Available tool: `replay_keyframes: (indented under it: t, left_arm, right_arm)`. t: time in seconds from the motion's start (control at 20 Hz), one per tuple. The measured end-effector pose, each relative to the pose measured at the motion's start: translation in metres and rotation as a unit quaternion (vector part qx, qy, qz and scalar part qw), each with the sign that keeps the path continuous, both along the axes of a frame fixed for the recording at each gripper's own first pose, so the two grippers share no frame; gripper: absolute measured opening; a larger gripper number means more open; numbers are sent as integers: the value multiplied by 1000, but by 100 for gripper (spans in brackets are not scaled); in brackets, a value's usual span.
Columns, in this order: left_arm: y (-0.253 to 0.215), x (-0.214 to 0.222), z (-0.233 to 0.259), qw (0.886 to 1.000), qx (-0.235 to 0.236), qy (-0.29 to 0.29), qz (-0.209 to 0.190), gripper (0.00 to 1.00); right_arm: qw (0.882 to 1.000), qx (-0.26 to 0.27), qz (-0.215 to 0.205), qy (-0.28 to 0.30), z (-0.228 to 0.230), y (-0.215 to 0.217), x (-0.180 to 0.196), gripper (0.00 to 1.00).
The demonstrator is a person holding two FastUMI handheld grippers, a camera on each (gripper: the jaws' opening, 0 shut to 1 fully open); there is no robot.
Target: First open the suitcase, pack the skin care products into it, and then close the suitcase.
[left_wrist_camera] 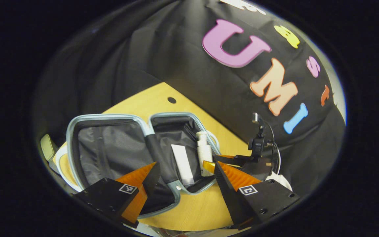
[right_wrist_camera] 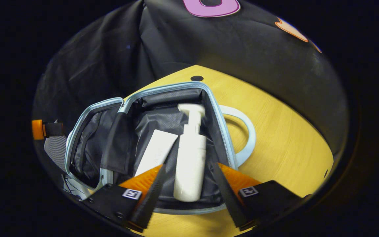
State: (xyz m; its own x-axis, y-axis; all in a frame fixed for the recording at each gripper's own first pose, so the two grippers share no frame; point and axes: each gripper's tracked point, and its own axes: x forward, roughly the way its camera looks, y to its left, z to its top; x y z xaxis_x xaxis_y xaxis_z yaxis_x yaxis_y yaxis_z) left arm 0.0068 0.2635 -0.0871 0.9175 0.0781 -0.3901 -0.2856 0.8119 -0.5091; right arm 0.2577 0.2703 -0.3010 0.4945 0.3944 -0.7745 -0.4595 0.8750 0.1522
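Black cloth walls close in behind a yellow wooden tabletop (right_wrist_camera: 285, 138), where the light-blue suitcase (right_wrist_camera: 209, 90) lies opened flat, both halves lined in grey-black fabric.

Packing step looks nearly done. A white pump bottle (right_wrist_camera: 190, 154) lies lengthwise in the right-hand half, nozzle toward the far rim. A flat white tube or box (right_wrist_camera: 156, 153) lies just beside it on the left, touching or nearly so. In the left gripper view the same pair, bottle (left_wrist_camera: 204, 153) and flat pack (left_wrist_camera: 183, 164), sit in the farther half; the nearer half (left_wrist_camera: 107, 151) holds nothing I can make out.

Right gripper (right_wrist_camera: 189, 189) hangs over the bottle's base, jaws spread wide, gripping nothing; the bottle lies between the fingers, apart from both. Seen from the left gripper view, it (left_wrist_camera: 224, 161) hovers at the case's edge. Left gripper (left_wrist_camera: 186, 189) is likewise wide open and empty, over the near rim.

Next move, by my reckoning: clear the right gripper, then lift one half by its rim and fold it over.

Hard to tell: whether more products wait off-table, where the zip sits, and what the pale object (left_wrist_camera: 47, 146) at the far left edge is. The white loop (right_wrist_camera: 245, 131) beside the case is probably its handle.
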Motion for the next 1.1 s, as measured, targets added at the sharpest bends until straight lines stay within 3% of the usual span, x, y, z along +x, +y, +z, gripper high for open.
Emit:
replay_keyframes:
  t: [0.05, 0.1, 0.3, 0.5, 0.6, 0.7, 0.85, 0.9, 0.95, 1.0, 1.1]
  left_arm:
    - [12, -17, 5, 1000, -3, -12, 22, 96]
    - [24, -34, 8, 999, -2, -24, 43, 92]
    - [85, -106, -15, 991, -8, -28, 133, 96]
    - [134, -158, -60, 978, -37, -12, 204, 96]
    - [150, -166, -77, 973, -52, -11, 223, 96]
    - [162, -170, -98, 968, -72, -2, 239, 96]
    - [175, -160, -122, 961, -119, 2, 251, 96]
    - [175, -157, -127, 960, -131, -3, 246, 96]
    - [176, -155, -133, 960, -140, -4, 242, 96]
    - [177, -150, -137, 960, -148, -7, 239, 91]
    - [181, -143, -140, 959, -168, -17, 229, 95]
  right_arm:
    - [1000, 15, -10, -11, 6, 0, -2, 94]
    - [999, 39, -23, -29, 19, 0, -3, 93]
    - [981, 136, -58, -128, 88, -16, -23, 97]
    - [963, 164, -67, -204, 150, -55, -69, 98]
    - [958, 173, -83, -212, 173, -78, -92, 98]
    - [951, 180, -116, -222, 192, -110, -109, 95]
    - [938, 189, -173, -234, 219, -156, -140, 98]
    - [934, 180, -189, -246, 227, -174, -149, 94]
    - [931, 163, -202, -256, 232, -194, -158, 98]
    - [930, 143, -215, -262, 234, -214, -169, 98]
    - [926, 109, -242, -268, 242, -250, -188, 98]
